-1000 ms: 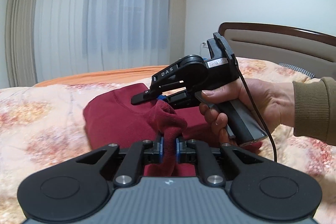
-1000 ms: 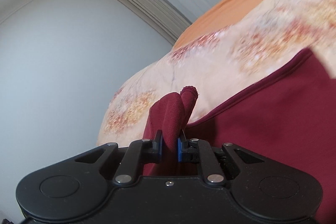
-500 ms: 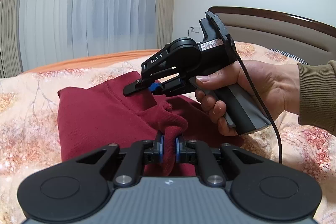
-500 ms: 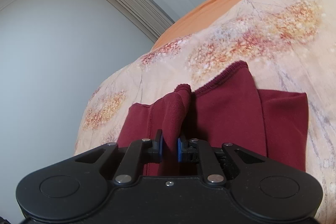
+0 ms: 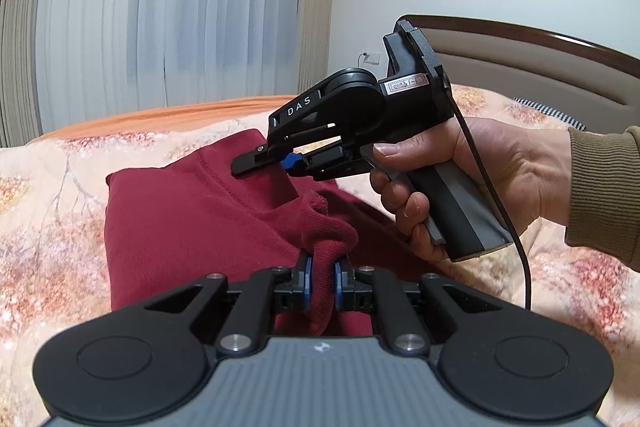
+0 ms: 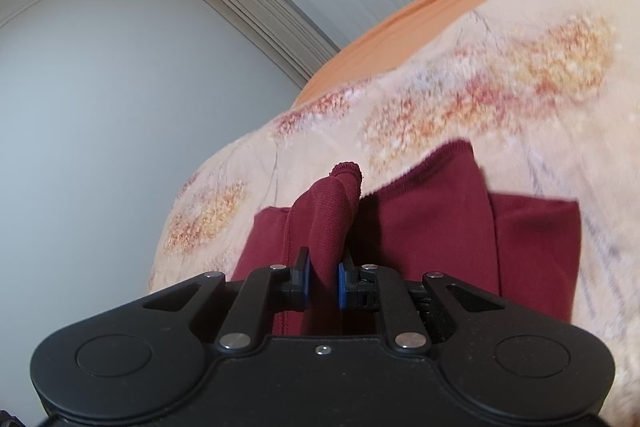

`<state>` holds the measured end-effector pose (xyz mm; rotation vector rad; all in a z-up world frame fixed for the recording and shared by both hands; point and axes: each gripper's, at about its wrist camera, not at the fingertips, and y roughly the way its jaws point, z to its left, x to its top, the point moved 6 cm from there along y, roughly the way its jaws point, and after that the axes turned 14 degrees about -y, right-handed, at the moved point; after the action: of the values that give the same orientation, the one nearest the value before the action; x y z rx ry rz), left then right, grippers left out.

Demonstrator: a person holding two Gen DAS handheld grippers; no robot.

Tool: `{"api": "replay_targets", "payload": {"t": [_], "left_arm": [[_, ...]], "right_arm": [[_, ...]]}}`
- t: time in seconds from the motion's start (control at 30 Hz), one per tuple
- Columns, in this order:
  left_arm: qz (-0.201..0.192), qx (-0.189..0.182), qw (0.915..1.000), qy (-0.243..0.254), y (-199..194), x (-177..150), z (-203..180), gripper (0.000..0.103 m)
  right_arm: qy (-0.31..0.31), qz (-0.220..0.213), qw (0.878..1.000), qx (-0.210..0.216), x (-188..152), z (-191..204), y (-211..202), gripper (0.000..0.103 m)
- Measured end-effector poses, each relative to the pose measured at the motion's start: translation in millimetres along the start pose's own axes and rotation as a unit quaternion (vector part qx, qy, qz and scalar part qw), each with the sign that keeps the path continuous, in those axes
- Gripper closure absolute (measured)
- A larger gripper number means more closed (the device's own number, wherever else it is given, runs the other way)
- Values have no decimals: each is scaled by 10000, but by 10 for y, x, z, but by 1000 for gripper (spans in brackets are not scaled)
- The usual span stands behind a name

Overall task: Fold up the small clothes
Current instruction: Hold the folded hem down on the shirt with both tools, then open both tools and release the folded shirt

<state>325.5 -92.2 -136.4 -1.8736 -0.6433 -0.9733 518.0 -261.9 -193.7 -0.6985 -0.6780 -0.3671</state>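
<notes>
A dark red garment (image 5: 180,211) lies on the floral bedspread (image 5: 48,235), partly folded over itself. My left gripper (image 5: 320,277) is shut on a ribbed edge of the garment. My right gripper (image 6: 323,279) is shut on another bunched ribbed edge of the garment (image 6: 440,227), held up above the bed. In the left wrist view the right gripper (image 5: 288,163) shows over the garment's far side, held by a hand (image 5: 492,179), its fingertips at the fabric.
The bedspread (image 6: 480,99) covers the bed around the garment. A wooden headboard (image 5: 560,67) stands at the right, curtains (image 5: 160,7) behind the bed, and an orange sheet (image 5: 160,115) at the far edge. A cable (image 5: 524,255) hangs from the right gripper.
Both grippers keep their hold on the garment. The fabric has been drawn over so that a folded layer lies flatter on the bed, and the right gripper has sunk lower over it.
</notes>
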Motion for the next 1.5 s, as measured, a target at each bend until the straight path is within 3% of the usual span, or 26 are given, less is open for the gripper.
{"api": "replay_targets", "payload": {"t": [0.43, 0.9, 1.37, 1.5], "left_arm": [[-7, -270, 9996, 127, 234, 24, -288, 92], [276, -243, 9984, 422, 419, -77, -354, 92], [206, -281, 9985, 411, 354, -94, -403, 92], [402, -160, 9970, 641, 442, -213, -405, 92]], "right_arm": [[-15, -75, 9998, -171, 103, -244, -239, 90], [252, 2, 9989, -398, -67, -579, -223, 90], [475, -162, 9985, -214, -80, -630, -275, 90], [554, -28, 9977, -377, -182, -709, -236, 89]]}}
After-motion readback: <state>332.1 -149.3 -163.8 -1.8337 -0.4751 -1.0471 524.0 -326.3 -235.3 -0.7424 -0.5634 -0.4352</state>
